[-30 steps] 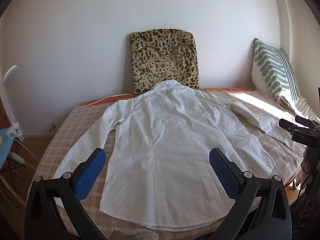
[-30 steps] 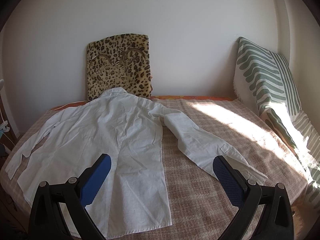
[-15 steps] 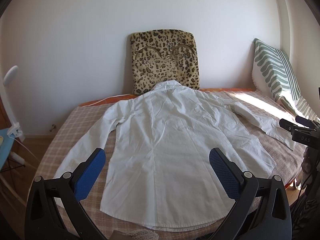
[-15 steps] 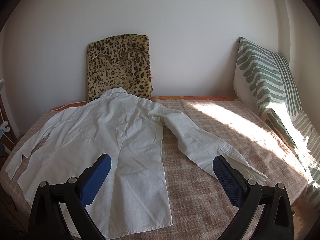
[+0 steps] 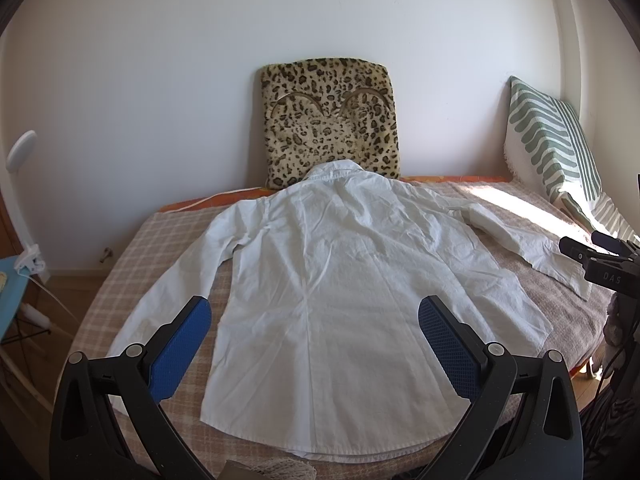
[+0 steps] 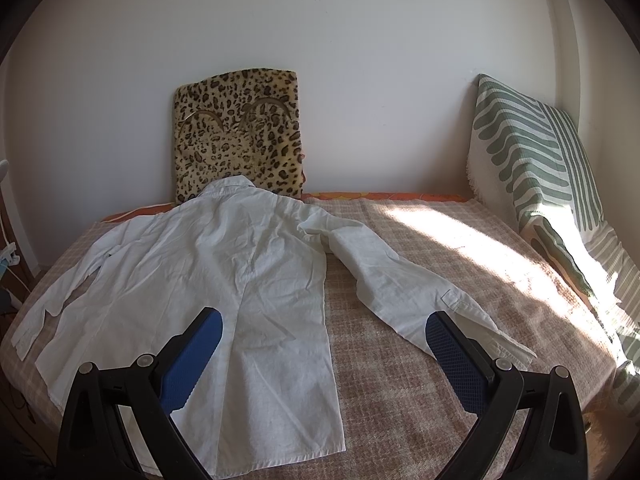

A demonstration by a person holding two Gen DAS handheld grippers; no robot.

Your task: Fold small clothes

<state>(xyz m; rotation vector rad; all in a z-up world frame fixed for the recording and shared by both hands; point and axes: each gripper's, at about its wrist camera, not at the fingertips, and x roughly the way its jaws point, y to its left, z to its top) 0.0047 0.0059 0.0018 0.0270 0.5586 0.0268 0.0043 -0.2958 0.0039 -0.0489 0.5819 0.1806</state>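
Note:
A white long-sleeved shirt [image 5: 340, 288] lies flat, back up, on the bed, collar toward the wall and both sleeves spread out. It also shows in the right wrist view [image 6: 224, 288], with its right sleeve [image 6: 416, 300] stretched toward the near right. My left gripper [image 5: 314, 312] is open and empty, held above the shirt's lower half. My right gripper [image 6: 322, 324] is open and empty, held above the shirt's right hem and sleeve cuff. Part of the right gripper shows at the right edge of the left wrist view [image 5: 600, 264].
The bed has a checked beige cover [image 6: 460, 264]. A leopard-print cushion [image 5: 330, 120] leans on the wall behind the collar. A green-striped pillow [image 6: 536, 176] stands at the right. A lamp and blue stand [image 5: 16, 248] are left of the bed.

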